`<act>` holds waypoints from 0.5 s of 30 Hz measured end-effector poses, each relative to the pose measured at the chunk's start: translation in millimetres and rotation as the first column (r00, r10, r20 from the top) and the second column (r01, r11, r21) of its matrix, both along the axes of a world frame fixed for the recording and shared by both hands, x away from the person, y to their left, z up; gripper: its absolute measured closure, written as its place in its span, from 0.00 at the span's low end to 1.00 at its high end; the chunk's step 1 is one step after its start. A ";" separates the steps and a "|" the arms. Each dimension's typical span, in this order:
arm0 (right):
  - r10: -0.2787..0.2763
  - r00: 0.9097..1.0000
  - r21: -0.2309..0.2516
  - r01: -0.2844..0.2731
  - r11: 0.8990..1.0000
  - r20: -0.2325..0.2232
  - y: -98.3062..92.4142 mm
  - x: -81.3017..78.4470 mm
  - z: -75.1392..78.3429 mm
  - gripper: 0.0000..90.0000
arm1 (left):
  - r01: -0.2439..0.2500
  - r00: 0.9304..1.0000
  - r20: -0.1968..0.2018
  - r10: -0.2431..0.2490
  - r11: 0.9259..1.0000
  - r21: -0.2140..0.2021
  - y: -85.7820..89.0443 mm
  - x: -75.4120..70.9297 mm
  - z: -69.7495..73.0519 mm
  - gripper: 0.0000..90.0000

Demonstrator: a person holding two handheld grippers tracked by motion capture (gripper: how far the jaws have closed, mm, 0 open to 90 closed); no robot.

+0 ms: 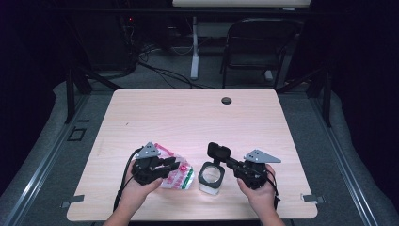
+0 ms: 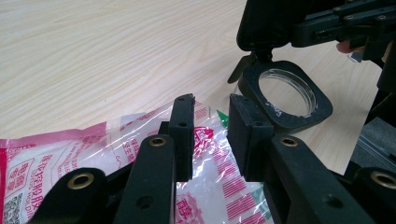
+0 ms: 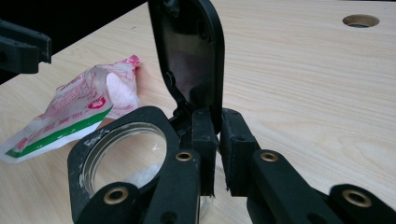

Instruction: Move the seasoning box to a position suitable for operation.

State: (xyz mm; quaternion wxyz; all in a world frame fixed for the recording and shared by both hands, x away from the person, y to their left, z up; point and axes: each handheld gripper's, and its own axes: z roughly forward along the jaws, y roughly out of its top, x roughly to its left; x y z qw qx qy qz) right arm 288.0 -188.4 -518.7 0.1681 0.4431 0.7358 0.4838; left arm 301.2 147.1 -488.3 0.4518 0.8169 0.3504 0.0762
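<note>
A clear plastic bag [image 1: 181, 179] printed in pink, red and green lies on the wooden table [image 1: 188, 117] near its front edge. My left gripper [image 1: 175, 165] lies over it. In the left gripper view its jaws [image 2: 212, 105] stand apart above the bag [image 2: 56, 154], pinching nothing that I can see. Right of the bag stands a clear jar [image 1: 210, 181] with a black square rim [image 2: 322, 100] and a hinged black lid [image 1: 219, 151] flipped upright. My right gripper [image 3: 216, 116] is shut on the lower edge of that lid [image 3: 191, 51], holding it up. White residue clings inside the jar [image 3: 140, 116].
A round cable hole [image 1: 227, 100] sits near the table's far edge. A black chair [image 1: 256, 47] and a desk leg stand on the floor behind the table. Bare wood stretches across the table's far half.
</note>
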 end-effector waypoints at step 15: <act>0.004 0.999 0.017 -0.005 1.000 0.034 -8.7 -11.4 -0.1 0.74 | -0.047 0.998 0.033 0.046 0.999 0.023 1.7 0.3 1.7 0.61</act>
